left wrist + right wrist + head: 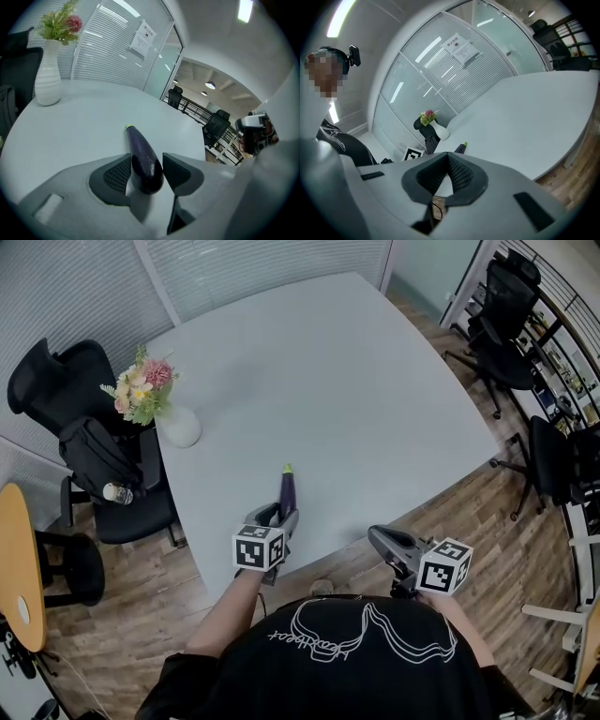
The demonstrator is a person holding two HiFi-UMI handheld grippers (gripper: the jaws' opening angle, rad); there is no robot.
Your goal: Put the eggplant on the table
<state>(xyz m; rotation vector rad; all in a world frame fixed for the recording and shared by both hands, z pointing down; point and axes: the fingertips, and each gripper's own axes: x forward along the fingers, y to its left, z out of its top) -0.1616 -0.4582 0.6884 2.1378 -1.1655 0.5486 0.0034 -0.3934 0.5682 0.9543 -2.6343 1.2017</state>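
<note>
- At the far left, a white ribbed vase (181, 426) with a narrow neck stands on the tabletop (356, 390). It holds pink and cream flowers (142, 388) and is well apart from the work.
- The left gripper (278, 517) is clamped on the eggplant (287, 493). Its dark, dimpled pads press the rounded, thicker end from both sides.
- The eggplant is long, slim and glossy deep purple, with a small green stem tip pointing away from the person. It reaches out over the near edge of the tabletop. I cannot tell whether the tip touches the surface.
- The step in hand looks like the set-down itself. The next move probably calls for laying the eggplant flat, then spreading the jaws gently, since a smooth round body could roll.
- The tabletop is broad, pale grey-white, matte and smooth, with a curved near edge.
- The right gripper (382, 540) is empty, with its jaws together. It hangs off the tabletop's edge over the wooden floor (487, 540).
</note>
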